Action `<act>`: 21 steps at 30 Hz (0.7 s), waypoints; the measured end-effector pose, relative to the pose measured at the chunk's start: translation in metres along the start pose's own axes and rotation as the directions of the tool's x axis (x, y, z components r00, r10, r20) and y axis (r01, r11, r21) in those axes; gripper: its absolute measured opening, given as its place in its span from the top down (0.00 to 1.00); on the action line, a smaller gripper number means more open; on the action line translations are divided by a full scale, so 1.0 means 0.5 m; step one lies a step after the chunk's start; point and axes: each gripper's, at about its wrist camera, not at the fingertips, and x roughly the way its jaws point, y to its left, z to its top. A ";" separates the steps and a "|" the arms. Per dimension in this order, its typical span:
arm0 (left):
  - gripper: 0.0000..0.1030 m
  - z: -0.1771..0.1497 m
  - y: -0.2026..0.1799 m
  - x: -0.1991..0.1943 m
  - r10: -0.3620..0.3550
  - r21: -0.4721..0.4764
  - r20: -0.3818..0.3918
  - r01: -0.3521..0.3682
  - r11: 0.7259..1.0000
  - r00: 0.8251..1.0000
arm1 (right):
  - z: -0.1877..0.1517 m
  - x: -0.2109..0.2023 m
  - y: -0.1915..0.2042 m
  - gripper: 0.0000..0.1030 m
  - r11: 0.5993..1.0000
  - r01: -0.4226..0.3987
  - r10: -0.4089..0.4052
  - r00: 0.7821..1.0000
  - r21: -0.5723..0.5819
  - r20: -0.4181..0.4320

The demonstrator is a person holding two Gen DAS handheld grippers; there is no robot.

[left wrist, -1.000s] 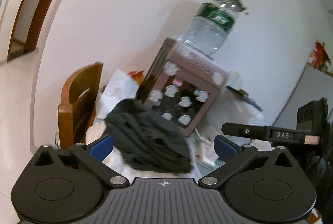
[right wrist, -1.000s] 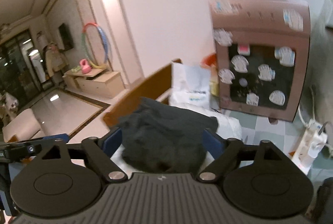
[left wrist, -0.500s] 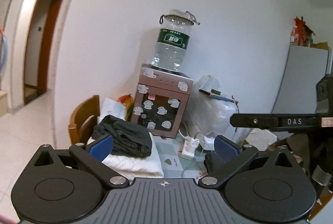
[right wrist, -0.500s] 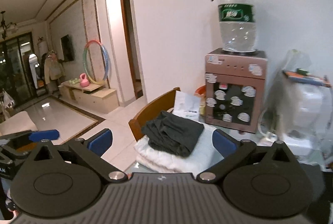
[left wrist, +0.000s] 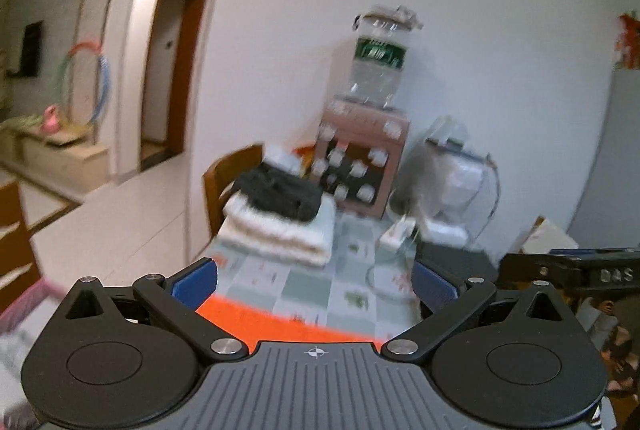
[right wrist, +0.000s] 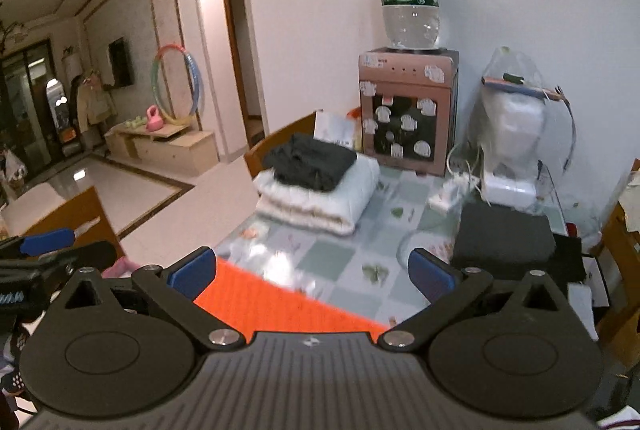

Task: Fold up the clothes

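A folded dark garment [right wrist: 310, 162] lies on top of a folded white quilt [right wrist: 320, 200] at the far left of the checked tablecloth [right wrist: 344, 254]; the left wrist view shows the same dark garment [left wrist: 280, 192] on the white quilt [left wrist: 280, 230], blurred. An orange cloth [right wrist: 276, 306] lies on the table just below my right gripper [right wrist: 312, 274], whose blue pads stand wide apart with nothing between them. My left gripper [left wrist: 314, 280] is open too, above the orange cloth [left wrist: 280, 322]. Each gripper shows at the edge of the other's view.
A pink water dispenser [right wrist: 406, 114] with a large bottle [right wrist: 408, 2] stands at the back of the table. A power strip [right wrist: 452, 190], a plastic-covered appliance [right wrist: 516, 134] and a dark folded item [right wrist: 504, 242] sit to the right. A wooden chair [right wrist: 276, 142] stands behind the quilt.
Both grippers have pulled well back from the dark garment, which now sits far off on the quilt. The orange cloth has come into view beneath them. The right jaws opened slightly wider.
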 end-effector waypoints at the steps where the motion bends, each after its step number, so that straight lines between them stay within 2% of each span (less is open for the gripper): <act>1: 0.00 -0.012 -0.010 -0.008 0.012 -0.003 -0.025 -0.012 1.000 1.000 | -0.018 -0.016 -0.002 0.00 1.000 -0.002 0.002 1.000 -0.007 -0.005; 4: 0.00 -0.052 -0.039 -0.032 0.017 0.007 -0.070 -0.016 1.000 0.997 | -0.068 -0.060 -0.014 0.00 1.000 -0.004 0.004 1.000 -0.006 -0.023; 11: 0.00 -0.150 -0.097 -0.073 0.021 0.078 -0.193 -0.006 0.997 0.981 | -0.192 -0.131 -0.029 0.00 0.998 0.056 -0.057 0.996 -0.013 -0.062; 17: 0.00 -0.210 -0.132 -0.087 0.031 0.099 -0.246 -0.007 0.995 0.969 | -0.278 -0.164 -0.051 0.00 0.993 0.108 -0.103 0.989 0.039 -0.102; 21: 0.00 -0.233 -0.158 -0.088 0.024 0.124 -0.271 0.010 0.992 0.962 | -0.316 -0.177 -0.064 0.00 0.986 0.149 -0.142 0.986 0.078 -0.093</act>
